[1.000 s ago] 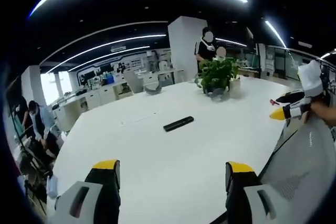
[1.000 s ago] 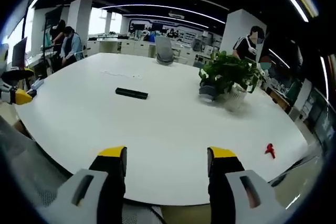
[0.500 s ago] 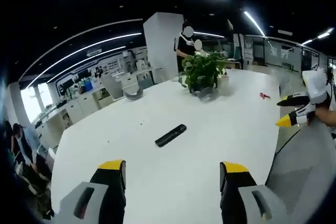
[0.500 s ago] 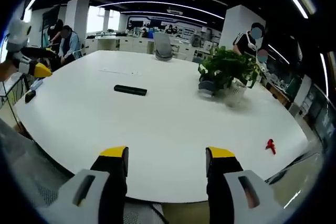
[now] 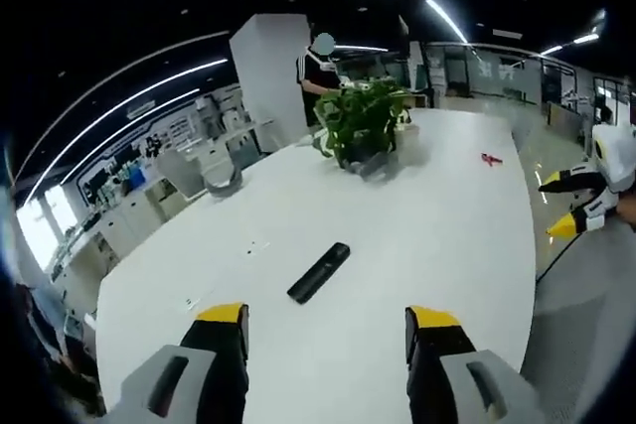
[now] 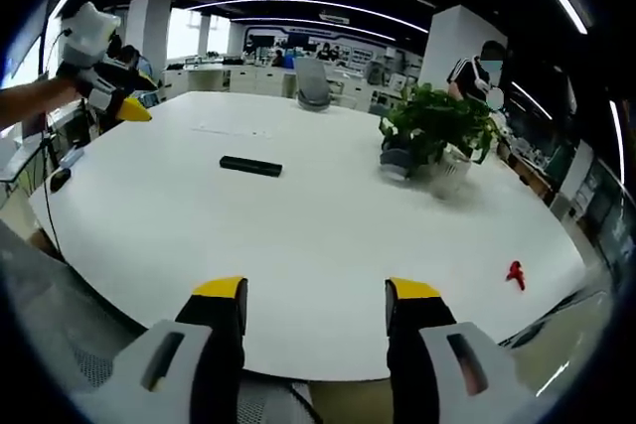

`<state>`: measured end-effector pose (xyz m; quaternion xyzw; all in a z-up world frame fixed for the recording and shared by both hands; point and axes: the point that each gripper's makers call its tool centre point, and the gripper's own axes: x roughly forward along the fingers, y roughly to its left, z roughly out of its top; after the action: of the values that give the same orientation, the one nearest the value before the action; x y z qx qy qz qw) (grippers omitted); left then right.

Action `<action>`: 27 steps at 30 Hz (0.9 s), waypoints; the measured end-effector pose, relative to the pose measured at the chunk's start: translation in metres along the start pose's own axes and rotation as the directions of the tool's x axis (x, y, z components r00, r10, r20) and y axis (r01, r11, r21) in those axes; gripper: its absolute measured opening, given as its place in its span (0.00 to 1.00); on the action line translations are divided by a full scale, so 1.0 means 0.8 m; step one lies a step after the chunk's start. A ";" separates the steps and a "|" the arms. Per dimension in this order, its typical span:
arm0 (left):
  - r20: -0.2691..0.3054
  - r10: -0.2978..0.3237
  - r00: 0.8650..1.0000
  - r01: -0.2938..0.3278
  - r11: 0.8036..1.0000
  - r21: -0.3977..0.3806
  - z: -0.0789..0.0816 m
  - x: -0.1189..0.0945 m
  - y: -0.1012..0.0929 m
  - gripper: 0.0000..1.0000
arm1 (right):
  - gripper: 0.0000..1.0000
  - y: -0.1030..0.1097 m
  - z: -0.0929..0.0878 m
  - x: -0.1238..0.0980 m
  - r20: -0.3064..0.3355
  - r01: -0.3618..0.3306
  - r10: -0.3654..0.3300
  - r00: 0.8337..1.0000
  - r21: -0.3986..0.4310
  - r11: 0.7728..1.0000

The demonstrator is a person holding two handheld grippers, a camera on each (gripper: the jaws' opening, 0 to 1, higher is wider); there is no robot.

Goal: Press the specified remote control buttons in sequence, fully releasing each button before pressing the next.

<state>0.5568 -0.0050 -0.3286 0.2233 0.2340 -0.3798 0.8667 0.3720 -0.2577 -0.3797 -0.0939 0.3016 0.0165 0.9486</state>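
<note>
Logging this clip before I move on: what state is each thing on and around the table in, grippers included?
Remote control: flat on the white table, untouched, no gripper near it.
Left gripper: open, empty, above the table edge.
Right gripper: open, empty, above the table edge.
Potted plant: upright on the table.
Small red object: lying near the table's edge.
Office chair: unoccupied, at the far side.

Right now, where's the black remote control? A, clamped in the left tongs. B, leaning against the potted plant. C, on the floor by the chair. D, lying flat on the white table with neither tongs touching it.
D: the remote control lies flat on the white table, well ahead of the open left tongs and right tongs, and apart from the potted plant.
</note>
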 end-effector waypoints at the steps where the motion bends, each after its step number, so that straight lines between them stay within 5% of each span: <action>1: -0.006 -0.007 1.000 0.007 1.000 0.008 0.001 0.005 0.002 0.62 | 0.57 0.000 0.000 0.000 -0.001 -0.002 0.002 1.000 0.001 1.000; 16: -0.139 -0.115 0.984 0.129 0.987 0.093 0.006 0.088 0.022 0.47 | 0.51 0.000 -0.003 0.003 -0.018 -0.009 0.009 1.000 0.013 1.000; 27: -0.251 -0.187 0.950 0.227 0.964 0.139 0.005 0.142 0.033 0.45 | 0.49 0.000 -0.009 0.004 -0.040 -0.012 0.012 0.999 0.011 1.000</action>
<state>0.6464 -0.0543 -0.3851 0.3125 0.3248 -0.4579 0.7662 0.3706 -0.2590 -0.3872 -0.0870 0.3213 0.0187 0.9428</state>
